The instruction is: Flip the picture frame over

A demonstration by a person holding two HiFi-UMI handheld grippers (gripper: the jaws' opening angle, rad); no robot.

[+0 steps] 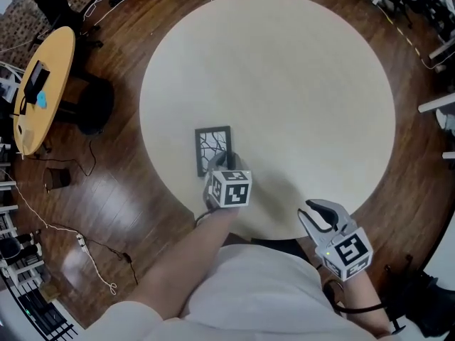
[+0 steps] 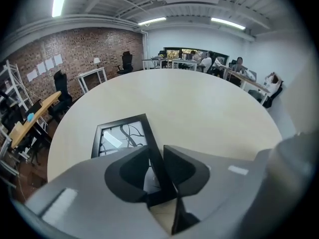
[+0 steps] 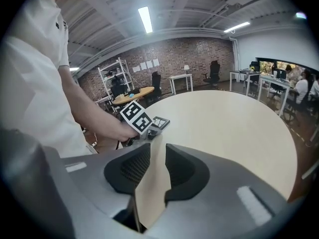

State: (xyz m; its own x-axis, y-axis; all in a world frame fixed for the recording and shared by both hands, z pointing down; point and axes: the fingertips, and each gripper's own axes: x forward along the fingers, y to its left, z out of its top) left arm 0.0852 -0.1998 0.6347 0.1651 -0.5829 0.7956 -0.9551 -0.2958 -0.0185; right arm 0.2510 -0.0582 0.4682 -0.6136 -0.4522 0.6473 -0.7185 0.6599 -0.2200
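Observation:
A small black picture frame (image 1: pixel 212 143) with a dark branching print lies flat on the round beige table (image 1: pixel 284 84), near its front left edge. My left gripper (image 1: pixel 222 163) reaches down onto the frame's near right corner. In the left gripper view the frame's (image 2: pixel 119 133) black border runs between the jaws of that gripper (image 2: pixel 157 152), which are shut on it. My right gripper (image 1: pixel 310 210) hovers at the table's front edge, well to the right of the frame. Its jaws (image 3: pixel 157 151) stand open with only tabletop showing between them. The right gripper view also shows the frame (image 3: pixel 159 122) beyond the left gripper's marker cube (image 3: pixel 135 116).
A yellow round side table (image 1: pixel 46 84) and a black chair base (image 1: pixel 96 105) stand on the wooden floor to the left, with cables (image 1: pixel 85 247) trailing across it. White furniture legs (image 1: pixel 437 105) stand at the right. Nothing else lies on the tabletop.

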